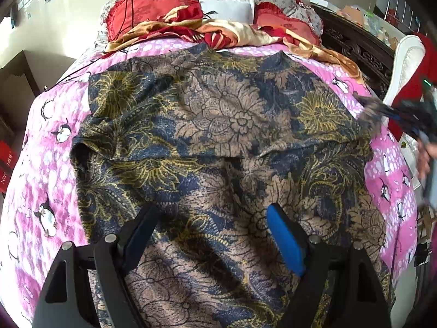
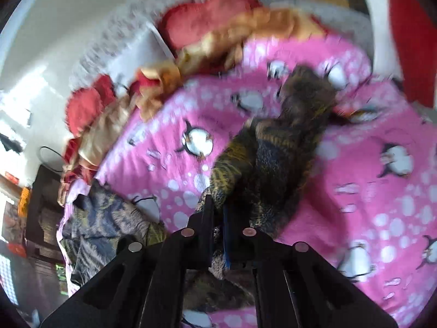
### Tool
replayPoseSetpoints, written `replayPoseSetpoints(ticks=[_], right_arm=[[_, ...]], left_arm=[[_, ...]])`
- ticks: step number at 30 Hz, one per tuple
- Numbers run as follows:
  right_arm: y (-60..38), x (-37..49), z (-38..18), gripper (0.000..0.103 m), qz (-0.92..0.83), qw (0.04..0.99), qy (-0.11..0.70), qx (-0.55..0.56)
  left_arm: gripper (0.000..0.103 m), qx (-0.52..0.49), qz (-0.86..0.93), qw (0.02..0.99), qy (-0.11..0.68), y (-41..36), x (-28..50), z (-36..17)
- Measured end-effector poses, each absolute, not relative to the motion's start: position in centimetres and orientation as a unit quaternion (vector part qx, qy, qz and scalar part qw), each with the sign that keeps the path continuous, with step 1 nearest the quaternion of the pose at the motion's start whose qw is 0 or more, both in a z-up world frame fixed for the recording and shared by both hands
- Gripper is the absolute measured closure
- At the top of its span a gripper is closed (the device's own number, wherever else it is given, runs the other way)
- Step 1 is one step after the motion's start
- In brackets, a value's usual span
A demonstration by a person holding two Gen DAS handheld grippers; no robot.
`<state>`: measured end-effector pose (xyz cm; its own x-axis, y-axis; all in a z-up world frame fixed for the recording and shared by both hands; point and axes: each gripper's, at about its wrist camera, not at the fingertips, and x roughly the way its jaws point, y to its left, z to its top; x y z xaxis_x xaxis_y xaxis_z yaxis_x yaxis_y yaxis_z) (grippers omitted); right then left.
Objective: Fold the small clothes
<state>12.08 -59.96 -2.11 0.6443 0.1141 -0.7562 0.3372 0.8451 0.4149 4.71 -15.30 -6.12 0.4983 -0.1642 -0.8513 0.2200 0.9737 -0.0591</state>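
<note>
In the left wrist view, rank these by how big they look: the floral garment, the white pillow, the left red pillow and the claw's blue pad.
1. Floral garment, by far.
2. Left red pillow.
3. White pillow and blue pad look alike; the pad is far nearer, so unranked.

Matt floral cloth garment [image 1: 218, 125]

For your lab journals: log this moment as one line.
left gripper: open over floral garment | right gripper: shut on garment edge | surface: pink penguin bedsheet
</note>
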Motion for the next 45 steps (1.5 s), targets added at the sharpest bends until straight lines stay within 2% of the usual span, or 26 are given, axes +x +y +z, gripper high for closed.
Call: replayPoseSetpoints(ticks=[5, 10, 12, 15, 17, 23, 28, 32, 34, 36, 37, 40, 45], right_arm=[[-62.1, 3.0, -0.5, 0.095, -0.036, 0.865, 0.406, 0.294], [-60.8, -4.3, -5.2, 0.093, -0.008, 0.820, 0.470, 0.325], [-59.6, -5.8, -6.6, 0.089, -0.019, 0.812, 0.505, 0.291], [-59.4, -6.1, -5.8, 0.084, -0.063, 0.832, 0.499, 0.234], [-59.9, -4.9, -3.8, 0.074, -0.090, 0.853, 0.474, 0.199], [-61.4, 4.1, -0.4, 0.066, -0.099, 0.888, 0.419, 0.160], [-61.1, 12.6, -2.4, 0.066, -0.092, 0.884, 0.445, 0.110], [-62.6, 15.5, -6.0, 0.066, -0.120, 0.857, 0.491, 0.101], [-63.2, 15.4, -7.0, 0.066, -0.105, 0.860, 0.487, 0.112], [-63.4, 15.0, -6.9, 0.075, -0.100, 0.864, 0.481, 0.111], [-63.7, 14.6, -6.6, 0.093, -0.104, 0.865, 0.477, 0.116], [-64.6, 12.5, -4.6, 0.093, -0.103, 0.878, 0.445, 0.144], [-66.9, 8.0, 3.2, 0.093, -0.073, 0.909, 0.344, 0.221]], left_arm=[[0.018, 0.014, -0.127, 0.858, 0.497, -16.5, 4.5, -7.0], [0.018, 0.038, -0.139, 0.852, 0.503, -18.0, 3.9, -8.3], [0.018, 0.043, -0.140, 0.849, 0.507, -18.2, 3.7, -8.7], [0.018, 0.045, -0.137, 0.848, 0.510, -18.1, 3.6, -9.0], [0.018, 0.040, -0.133, 0.848, 0.512, -18.0, 3.7, -9.2], [0.018, 0.030, -0.131, 0.847, 0.514, -17.5, 3.7, -9.1], [0.018, 0.044, -0.123, 0.851, 0.509, -16.8, 3.7, -8.7], [0.018, 0.034, -0.115, 0.851, 0.512, -15.6, 4.0, -8.7], [0.018, 0.028, -0.110, 0.851, 0.512, -15.2, 4.3, -8.8], [0.018, 0.024, -0.105, 0.849, 0.517, -15.1, 4.6, -9.2], [0.018, 0.022, -0.105, 0.848, 0.520, -15.0, 4.6, -9.3], [0.018, 0.019, -0.108, 0.848, 0.519, -14.9, 4.6, -9.2], [0.018, 0.010, -0.108, 0.854, 0.508, -14.2, 4.5, -8.4]])
